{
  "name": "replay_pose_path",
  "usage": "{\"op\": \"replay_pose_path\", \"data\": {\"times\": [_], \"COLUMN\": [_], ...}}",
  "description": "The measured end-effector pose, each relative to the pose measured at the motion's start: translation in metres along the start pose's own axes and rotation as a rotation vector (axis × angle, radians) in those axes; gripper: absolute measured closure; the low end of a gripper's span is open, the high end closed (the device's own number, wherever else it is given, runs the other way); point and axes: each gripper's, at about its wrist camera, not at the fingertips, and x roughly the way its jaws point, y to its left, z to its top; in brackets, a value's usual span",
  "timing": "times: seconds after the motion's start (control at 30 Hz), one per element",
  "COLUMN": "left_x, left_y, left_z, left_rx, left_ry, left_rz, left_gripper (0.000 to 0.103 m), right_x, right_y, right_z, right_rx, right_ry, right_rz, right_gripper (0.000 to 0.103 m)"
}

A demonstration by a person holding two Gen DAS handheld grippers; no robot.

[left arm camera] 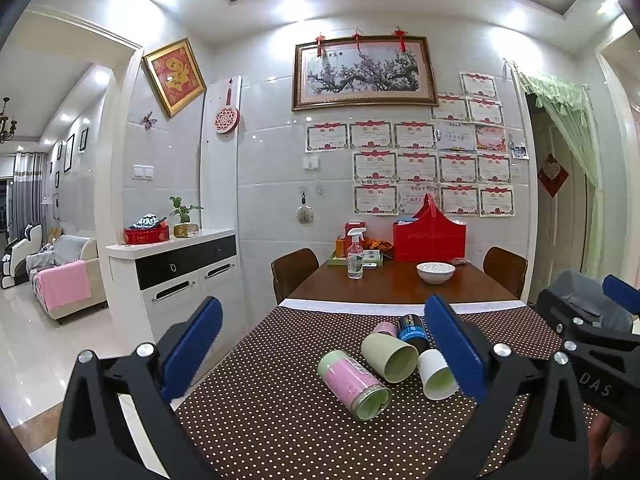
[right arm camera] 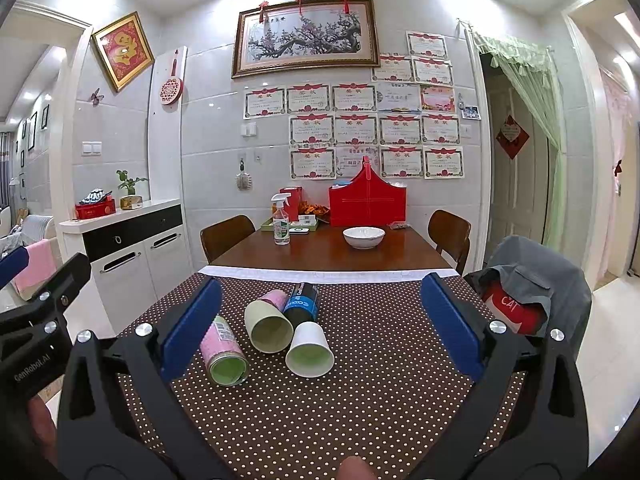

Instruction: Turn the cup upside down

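Observation:
Several cups lie on their sides on the brown dotted cloth (left arm camera: 280,424): a pink-labelled cup (left arm camera: 352,384) (right arm camera: 224,350), a pale green cup (left arm camera: 390,356) (right arm camera: 269,326), a white cup (left arm camera: 438,374) (right arm camera: 310,350) and a dark blue-labelled one (left arm camera: 412,330) (right arm camera: 302,302). Their mouths face me. My left gripper (left arm camera: 328,356) is open and empty, held above the cloth near the cups. My right gripper (right arm camera: 320,328) is open and empty, with the cups between and beyond its fingers. The right gripper's body shows at the right edge of the left wrist view (left arm camera: 592,328).
Beyond the cloth the wooden table (right arm camera: 320,252) holds a white bowl (right arm camera: 364,237), a spray bottle (right arm camera: 281,220), a tray of small items and a red basket (right arm camera: 368,200). Chairs stand on both sides. A grey garment hangs on the right chair (right arm camera: 532,280). A cabinet (right arm camera: 128,248) stands left.

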Motion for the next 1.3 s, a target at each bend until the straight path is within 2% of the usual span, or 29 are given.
{"op": "replay_pose_path", "data": {"times": [0.67, 1.13, 1.3], "left_x": [0.013, 0.042, 0.064], "left_y": [0.001, -0.014, -0.026], "left_z": [0.002, -0.005, -0.008], "left_rx": [-0.010, 0.017, 0.041], "left_ry": [0.028, 0.056, 0.082], "left_rz": [-0.020, -0.017, -0.028], "left_gripper": [0.004, 0.004, 0.004], "right_x": [0.007, 0.042, 0.067], "right_y": [0.003, -0.008, -0.025], "right_z": [0.000, 0.002, -0.006], "right_rx": [-0.010, -0.017, 0.004], "right_ry": [0.005, 0.052, 0.105], "right_rz": [0.004, 0.016, 0.011], "right_gripper": [0.006, 0.006, 0.006]}}
